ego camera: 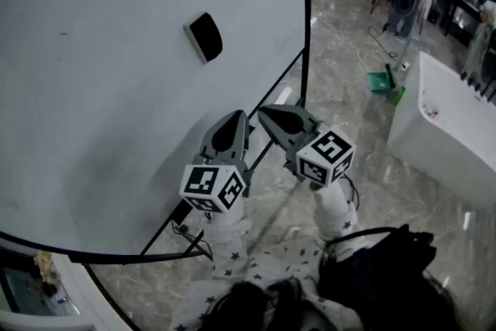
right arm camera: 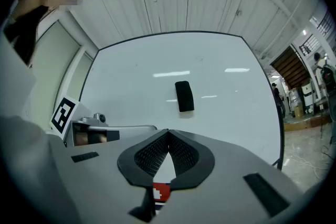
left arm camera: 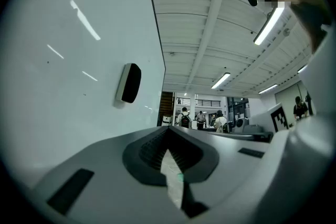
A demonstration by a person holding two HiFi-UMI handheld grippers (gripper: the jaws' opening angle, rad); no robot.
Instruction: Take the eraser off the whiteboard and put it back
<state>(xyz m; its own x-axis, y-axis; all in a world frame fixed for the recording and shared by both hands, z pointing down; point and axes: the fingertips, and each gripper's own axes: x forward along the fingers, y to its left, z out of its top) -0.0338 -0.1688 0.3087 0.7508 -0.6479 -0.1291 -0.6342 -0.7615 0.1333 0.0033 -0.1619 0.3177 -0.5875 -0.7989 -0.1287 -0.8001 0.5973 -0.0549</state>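
Note:
A black eraser with a white base sticks to the whiteboard, above and left of both grippers. The left gripper view has the eraser on the board's right part. In the right gripper view the eraser hangs at the board's middle, straight ahead. My left gripper is shut and holds nothing, its tip close to the board's lower edge. My right gripper is shut and empty too, beside the left one. Both stand well apart from the eraser.
The whiteboard's black frame edge runs down on the right. A white cabinet stands on the marble floor at right, with a green dustpan near it. Cables hang under the board. People walk far off in the hall.

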